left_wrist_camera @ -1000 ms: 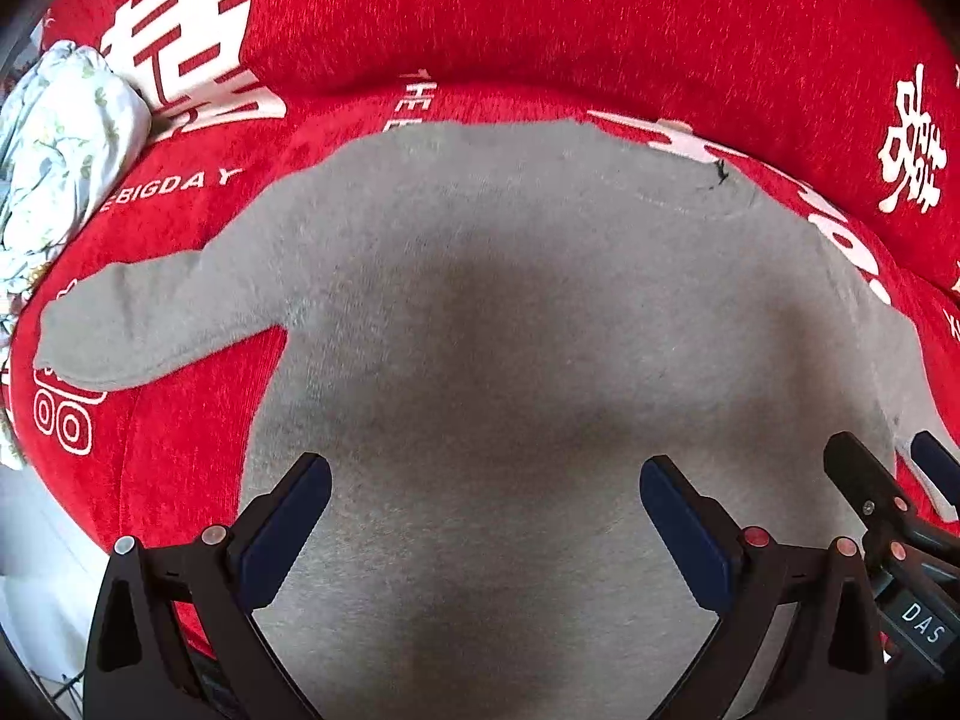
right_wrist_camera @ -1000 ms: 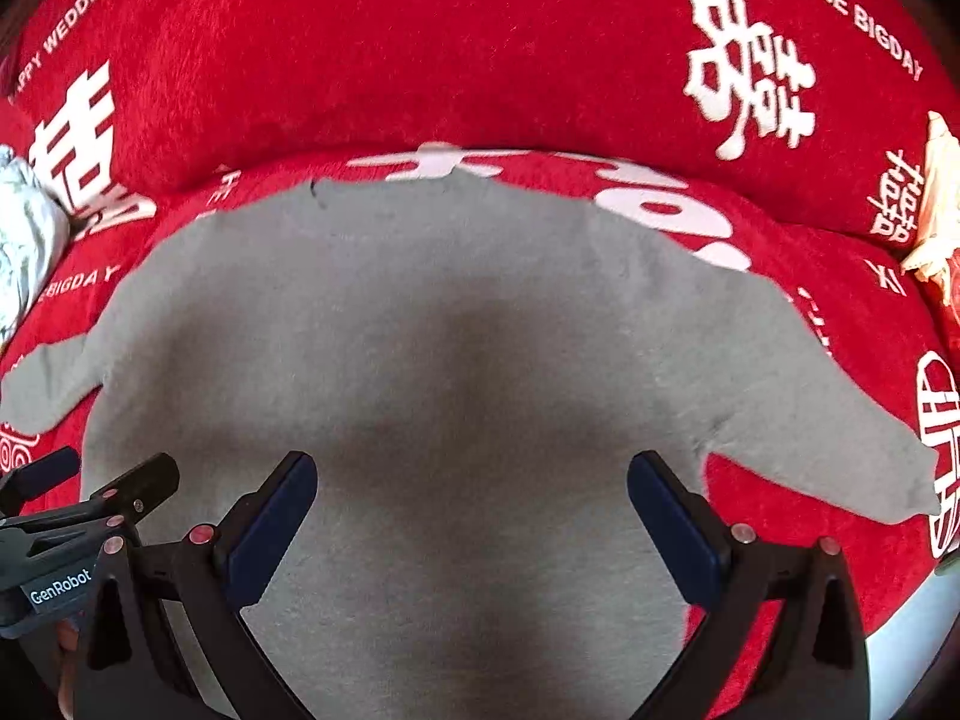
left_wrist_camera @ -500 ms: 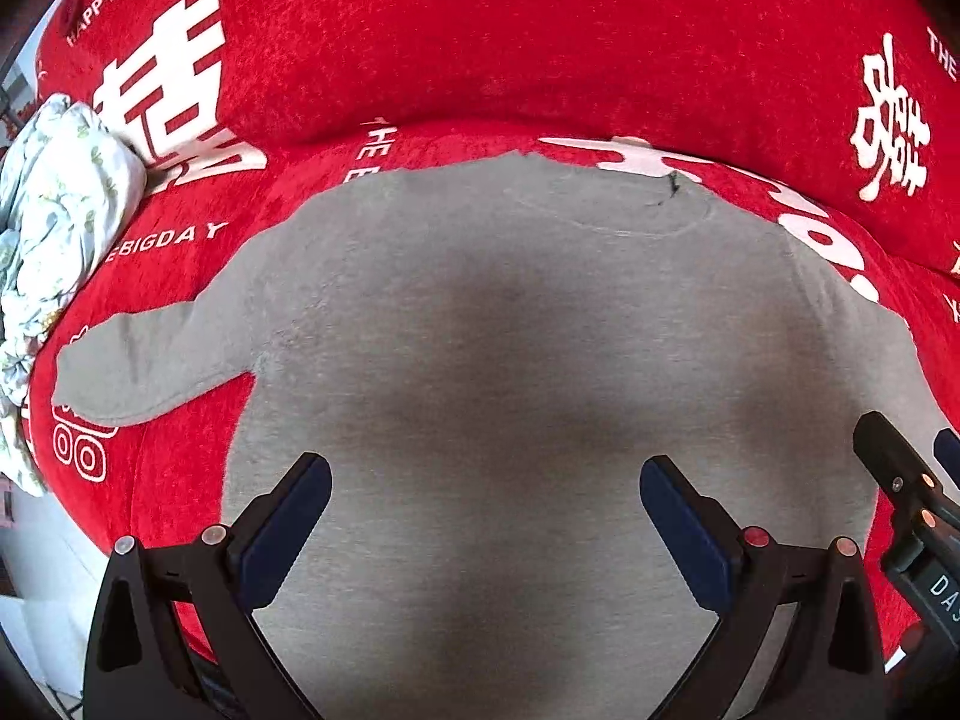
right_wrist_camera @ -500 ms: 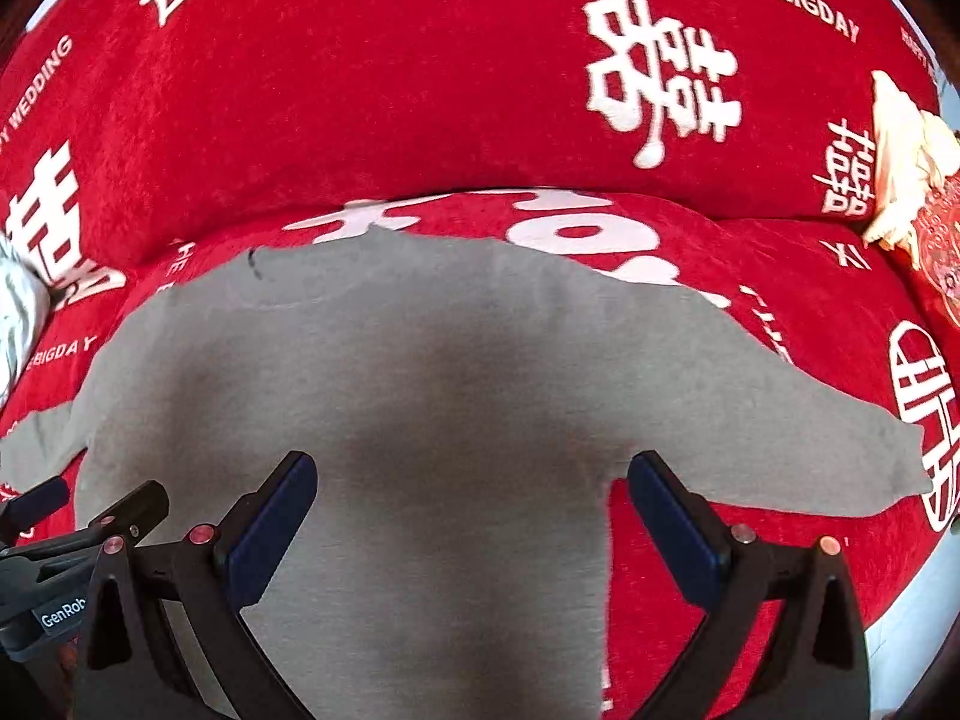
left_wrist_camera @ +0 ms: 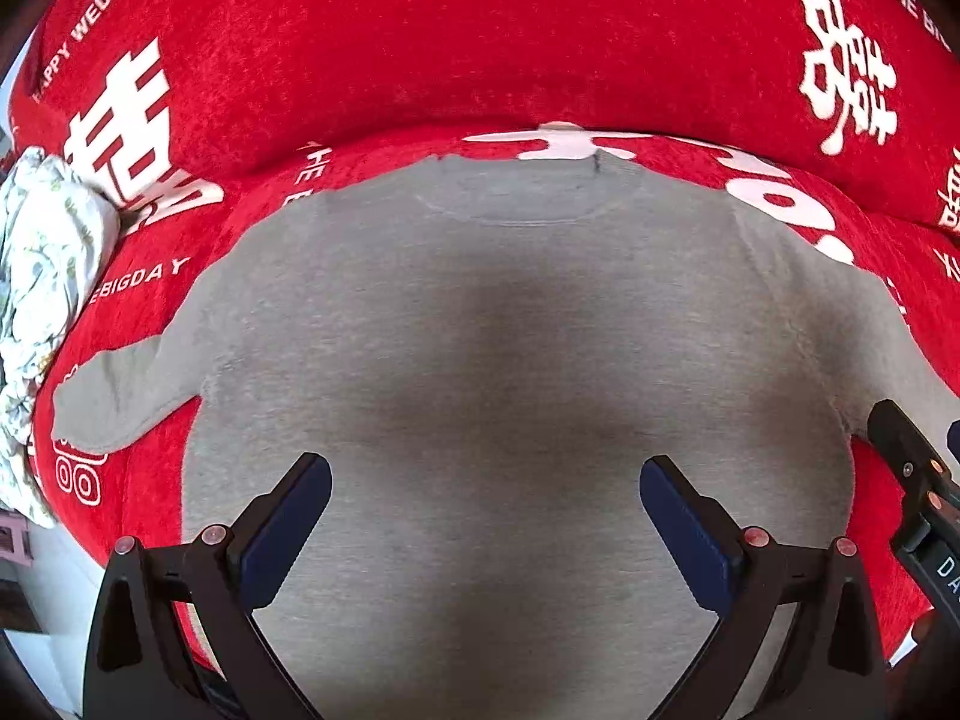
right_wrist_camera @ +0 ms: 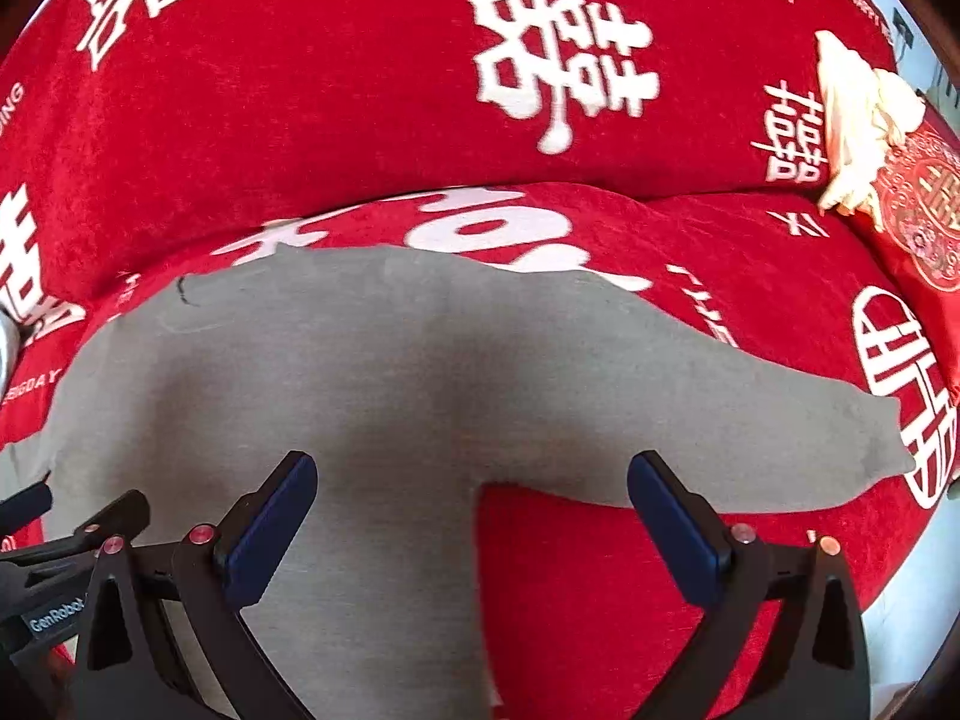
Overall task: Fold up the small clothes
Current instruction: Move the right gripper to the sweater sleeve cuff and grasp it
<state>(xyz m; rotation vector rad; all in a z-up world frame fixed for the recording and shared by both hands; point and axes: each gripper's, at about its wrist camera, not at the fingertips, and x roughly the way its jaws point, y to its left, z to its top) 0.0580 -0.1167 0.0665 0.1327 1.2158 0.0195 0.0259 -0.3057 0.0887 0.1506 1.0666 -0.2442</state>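
Observation:
A small grey long-sleeved sweater (left_wrist_camera: 498, 324) lies flat on a red sofa seat, neckline toward the backrest, both sleeves spread out. My left gripper (left_wrist_camera: 486, 510) is open and empty above the lower body of the sweater. My right gripper (right_wrist_camera: 471, 507) is open and empty above the sweater's right side (right_wrist_camera: 372, 372), near the armpit; the right sleeve (right_wrist_camera: 750, 438) runs out to the right. The right gripper's fingers (left_wrist_camera: 906, 456) show at the left wrist view's right edge, and the left gripper's fingers (right_wrist_camera: 114, 519) at the right wrist view's left edge.
The red sofa cover (left_wrist_camera: 480, 48) with white lettering covers seat and backrest. A crumpled white floral cloth (left_wrist_camera: 42, 276) lies at the left end. A cream cloth (right_wrist_camera: 858, 120) and a red patterned cushion (right_wrist_camera: 924, 210) sit at the right end. The seat's front edge drops to pale floor.
Both grippers have swung to the right over the sweater. The neckline is now centred in the left view, and the right sleeve is more central in the right view. Both stay open.

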